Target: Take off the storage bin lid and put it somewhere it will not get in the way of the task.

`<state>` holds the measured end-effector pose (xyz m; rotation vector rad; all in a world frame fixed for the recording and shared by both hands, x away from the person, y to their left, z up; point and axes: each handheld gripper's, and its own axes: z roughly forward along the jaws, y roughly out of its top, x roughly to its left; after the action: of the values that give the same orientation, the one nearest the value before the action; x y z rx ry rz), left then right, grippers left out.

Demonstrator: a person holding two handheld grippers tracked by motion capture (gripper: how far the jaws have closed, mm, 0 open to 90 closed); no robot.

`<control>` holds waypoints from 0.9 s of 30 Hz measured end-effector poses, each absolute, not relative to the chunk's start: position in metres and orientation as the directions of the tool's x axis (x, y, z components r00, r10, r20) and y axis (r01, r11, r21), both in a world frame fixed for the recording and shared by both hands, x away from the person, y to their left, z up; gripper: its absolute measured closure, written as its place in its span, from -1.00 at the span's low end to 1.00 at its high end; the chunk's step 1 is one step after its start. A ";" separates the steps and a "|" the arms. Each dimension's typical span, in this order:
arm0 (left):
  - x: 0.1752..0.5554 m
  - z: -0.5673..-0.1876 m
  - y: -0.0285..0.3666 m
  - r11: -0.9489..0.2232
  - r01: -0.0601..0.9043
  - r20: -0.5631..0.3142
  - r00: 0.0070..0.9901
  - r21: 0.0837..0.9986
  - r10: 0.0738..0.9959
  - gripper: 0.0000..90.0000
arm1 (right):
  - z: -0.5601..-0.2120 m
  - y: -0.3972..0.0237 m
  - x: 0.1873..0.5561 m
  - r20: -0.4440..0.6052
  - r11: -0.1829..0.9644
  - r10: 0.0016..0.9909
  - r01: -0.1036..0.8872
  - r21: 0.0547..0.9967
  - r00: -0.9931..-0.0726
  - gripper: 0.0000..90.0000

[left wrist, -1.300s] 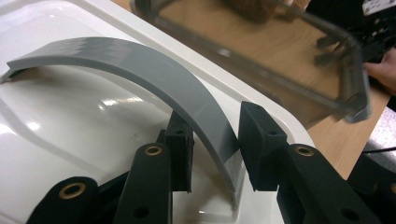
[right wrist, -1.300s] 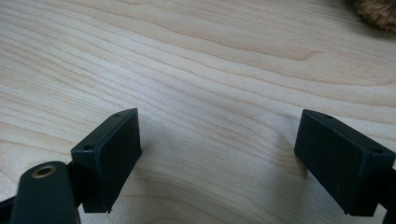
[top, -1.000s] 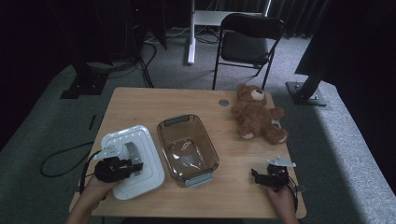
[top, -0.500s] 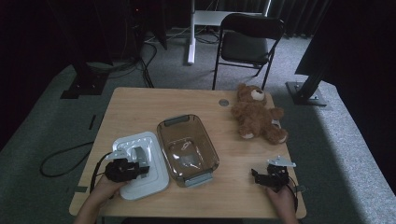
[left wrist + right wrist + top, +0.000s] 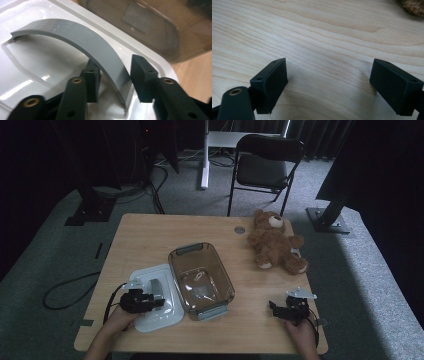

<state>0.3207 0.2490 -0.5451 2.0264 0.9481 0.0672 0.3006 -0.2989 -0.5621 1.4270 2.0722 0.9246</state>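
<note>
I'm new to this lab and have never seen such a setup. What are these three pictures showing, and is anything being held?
A person sits at a wooden table, holding a hand-operated two-jaw gripper in each hand. The high view looks down from above. The other two come from cameras riding on each gripper. On the table lie a white lid, a clear brown-tinted container and a teddy bear. The left gripper has its jaws either side of the lid's grey handle, not yet closed. The right gripper is open over bare wood.
</note>
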 end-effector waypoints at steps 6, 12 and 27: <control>0.321 -0.541 0.248 -0.321 0.611 -0.266 0.676 0.723 0.687 -0.16 | -0.562 -0.299 0.301 0.004 0.237 0.934 0.627 0.742 -0.358 -0.69; 0.315 -0.538 0.254 -0.319 0.601 -0.235 0.663 0.733 0.711 -0.36 | -0.562 -0.299 0.301 0.005 0.237 0.934 0.626 0.743 -0.358 -0.69; 0.298 -0.533 0.285 -0.240 0.613 -0.147 0.513 0.752 0.846 -0.78 | -0.562 -0.299 0.301 0.004 0.238 0.933 0.626 0.743 -0.359 -0.70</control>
<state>0.2984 0.2851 -0.5331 1.9603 1.1943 0.3713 0.3007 -0.2989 -0.5621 1.4261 2.0721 0.9246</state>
